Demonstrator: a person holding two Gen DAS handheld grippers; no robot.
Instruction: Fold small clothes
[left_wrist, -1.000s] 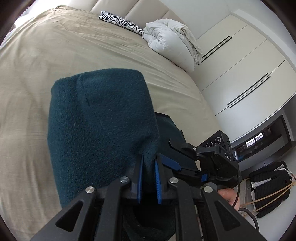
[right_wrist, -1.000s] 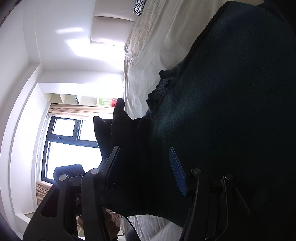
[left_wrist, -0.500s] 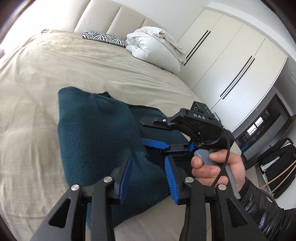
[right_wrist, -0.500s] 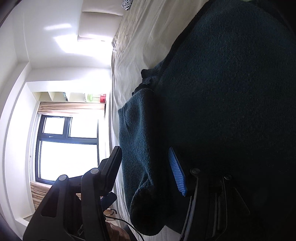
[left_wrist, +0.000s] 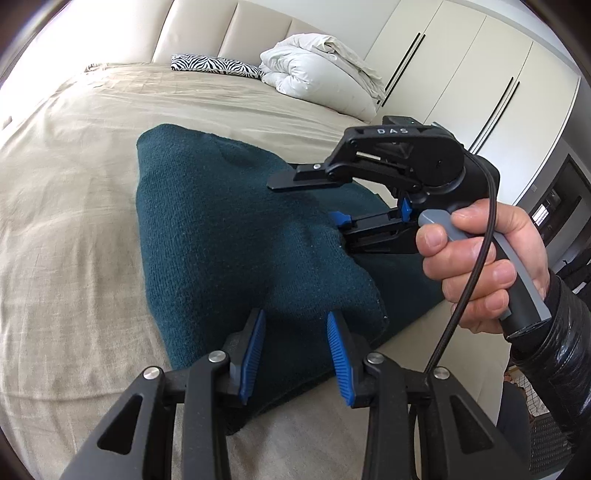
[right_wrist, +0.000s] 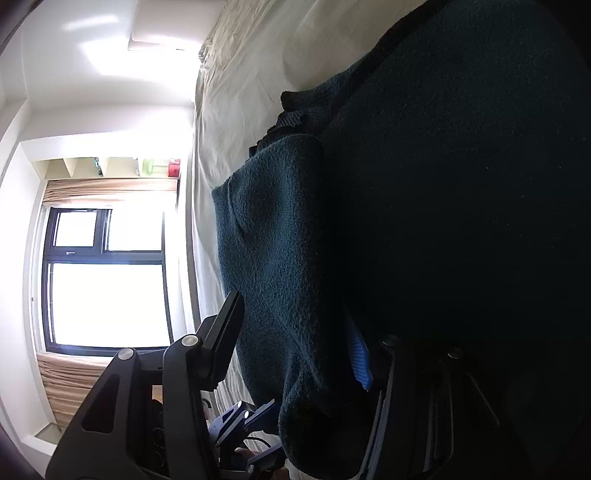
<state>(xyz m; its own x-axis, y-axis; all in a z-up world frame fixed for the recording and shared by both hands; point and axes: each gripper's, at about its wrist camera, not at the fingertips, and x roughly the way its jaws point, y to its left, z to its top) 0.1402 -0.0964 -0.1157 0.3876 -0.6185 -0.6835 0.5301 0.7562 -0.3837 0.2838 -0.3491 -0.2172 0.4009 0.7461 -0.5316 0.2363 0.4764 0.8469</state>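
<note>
From the left wrist, the teal knit garment lies folded on a beige bed, near the bed's foot edge, with a darker layer showing under its near side. The left gripper hangs over the garment's near edge; its jaws have just been opening and now stand spread, the blue pads clear of the cloth, which lies below and between them without being pinched. At the garment's right edge the right gripper is held in a bare right hand with a black sleeve, and a black cable runs down across the fingers. Its upper finger floats above the cloth and its lower finger is tucked under a fold. Far beyond the garment a zebra-print pillow and a bundled white duvet lie against a padded cream headboard. Beyond the garment's right side stand white wardrobe doors with thin dark handles. From the right wrist, rolled sideways, the garment fills most of the frame, dark on its shaded side. The right gripper's jaws have just been closing, and a fold sits between them, touching the blue pad, while the black finger stands just beside the cloth, so nothing is clamped. Past the garment's far side the wrinkled sheet runs to a bright window with a tan curtain and a shelf holding small green and red things.
</note>
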